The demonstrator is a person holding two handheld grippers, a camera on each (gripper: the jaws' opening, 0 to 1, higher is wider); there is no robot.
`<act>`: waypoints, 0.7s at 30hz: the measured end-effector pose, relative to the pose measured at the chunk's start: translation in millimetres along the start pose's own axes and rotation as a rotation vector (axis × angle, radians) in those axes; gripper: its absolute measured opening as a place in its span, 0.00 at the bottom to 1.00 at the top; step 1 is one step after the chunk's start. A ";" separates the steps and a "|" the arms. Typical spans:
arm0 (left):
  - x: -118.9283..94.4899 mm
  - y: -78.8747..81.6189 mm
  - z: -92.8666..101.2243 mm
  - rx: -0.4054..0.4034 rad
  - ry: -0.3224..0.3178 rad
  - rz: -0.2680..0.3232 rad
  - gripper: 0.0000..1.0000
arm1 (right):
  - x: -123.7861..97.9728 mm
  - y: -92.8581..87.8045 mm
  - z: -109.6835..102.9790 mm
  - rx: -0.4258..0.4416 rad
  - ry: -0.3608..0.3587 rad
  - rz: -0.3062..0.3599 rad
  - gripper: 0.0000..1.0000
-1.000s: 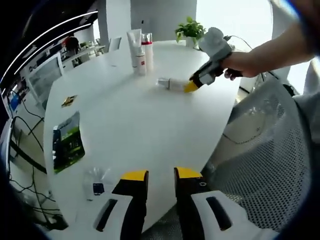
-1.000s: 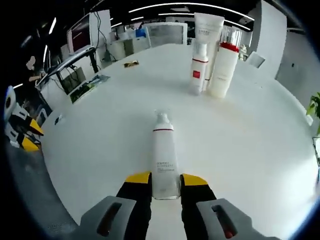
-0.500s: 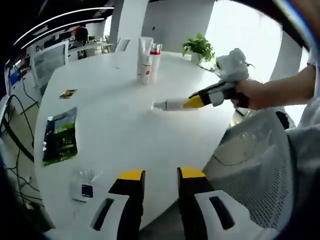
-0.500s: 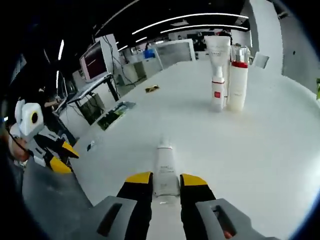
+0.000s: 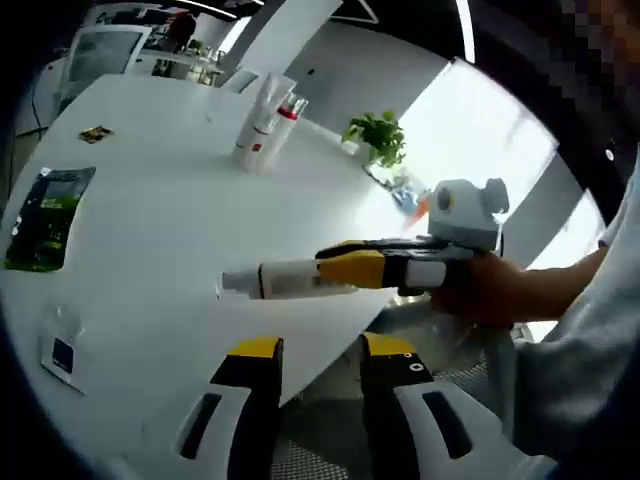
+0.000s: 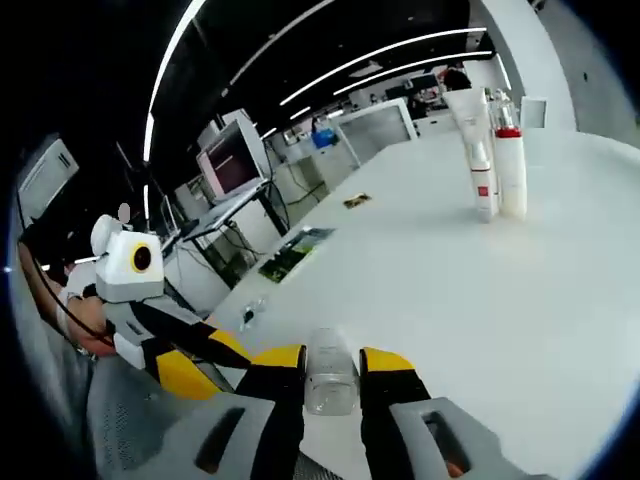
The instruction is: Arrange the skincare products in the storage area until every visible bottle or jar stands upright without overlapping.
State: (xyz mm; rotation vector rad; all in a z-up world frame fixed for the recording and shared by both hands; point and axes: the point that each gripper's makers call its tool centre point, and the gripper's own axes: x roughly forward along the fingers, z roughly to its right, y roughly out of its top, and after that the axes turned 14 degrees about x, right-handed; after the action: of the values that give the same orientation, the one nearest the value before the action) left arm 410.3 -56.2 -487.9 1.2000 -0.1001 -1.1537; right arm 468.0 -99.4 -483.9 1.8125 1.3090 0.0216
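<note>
In the left gripper view the left gripper [image 5: 313,360] hangs empty off the table [image 5: 150,230] edge, jaws a narrow gap apart, while the right gripper [image 5: 350,270] carries a white bottle [image 5: 290,279] sideways above the tabletop, well short of the three upright bottles [image 5: 262,125]. In the right gripper view the bottle's base sits pinched between that gripper's jaws, so it should be turned cap-up and set down just beside the group, touching none
</note>
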 end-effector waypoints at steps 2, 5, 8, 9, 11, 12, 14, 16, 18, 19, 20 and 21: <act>-0.9 7.3 -1.7 -0.068 -0.011 0.053 0.23 | -0.6 4.7 -3.6 0.030 0.023 0.020 0.14; -4.0 12.4 -7.8 -0.167 -0.019 0.099 0.23 | -0.5 4.9 -4.3 0.056 0.039 0.029 0.14; -6.8 14.3 -10.6 -0.210 -0.031 0.124 0.23 | 0.1 5.9 -12.2 0.130 0.089 0.034 0.14; -7.2 15.3 -9.8 -0.220 -0.037 0.132 0.24 | -0.3 7.5 -16.0 0.146 0.113 0.041 0.14; -6.7 17.8 -6.5 -0.252 -0.062 0.149 0.26 | -2.6 12.8 -29.6 0.179 0.191 0.064 0.14; -6.7 19.3 -4.9 -0.264 -0.076 0.156 0.28 | -4.5 16.9 -39.5 0.209 0.245 0.081 0.14; -7.4 28.4 -1.0 -0.262 -0.105 0.205 0.32 | -7.6 19.7 -52.8 0.240 0.314 0.091 0.14; -11.6 43.1 4.4 -0.299 -0.148 0.282 0.37 | -9.0 17.1 -63.2 0.264 0.364 0.071 0.14; -18.2 57.9 5.7 -0.333 -0.182 0.371 0.41 | -9.9 15.8 -68.5 0.255 0.389 0.063 0.14; -21.4 59.7 8.5 -0.320 -0.210 0.383 0.42 | -12.2 17.2 -76.5 0.282 0.436 0.062 0.14; -23.8 66.2 6.3 -0.348 -0.204 0.420 0.43 | -13.4 17.3 -81.4 0.297 0.462 0.056 0.14; -29.4 72.1 3.5 -0.365 -0.212 0.465 0.44 | -12.7 18.8 -81.0 0.292 0.457 0.066 0.14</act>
State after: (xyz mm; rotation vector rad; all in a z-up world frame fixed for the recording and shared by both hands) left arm 440.6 -43.6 -417.2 0.6803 -0.2997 -0.8373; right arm 438.3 -59.5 -416.2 2.1843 1.6329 0.3111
